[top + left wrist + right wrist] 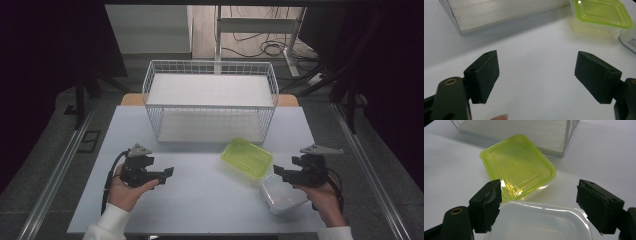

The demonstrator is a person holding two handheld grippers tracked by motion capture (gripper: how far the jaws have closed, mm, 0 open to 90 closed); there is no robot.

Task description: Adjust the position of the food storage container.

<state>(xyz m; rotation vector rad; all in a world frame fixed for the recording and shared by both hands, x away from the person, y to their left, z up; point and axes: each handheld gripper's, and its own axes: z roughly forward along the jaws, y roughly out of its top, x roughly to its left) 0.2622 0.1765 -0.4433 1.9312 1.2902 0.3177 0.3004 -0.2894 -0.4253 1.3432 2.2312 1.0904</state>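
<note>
A box with a yellow-green lid (247, 157) (602, 13) (517, 167) sits right of the table's middle. A clear white-lidded box (281, 193) (539, 222) lies just nearer, to its right. My left gripper (168, 173) (536, 77) hovers at the left of the table, open, jaws wide apart with nothing between them, pointing toward the green-lidded box. My right gripper (276, 171) (537, 206) is open just above the white box's far edge, its jaws standing apart on either side without touching it.
A white wire basket (210, 100) (571, 135) with a pale board inside stands at the back middle of the white table (200, 200). The table's front edge is near both hands. Cables lie on the floor behind the table.
</note>
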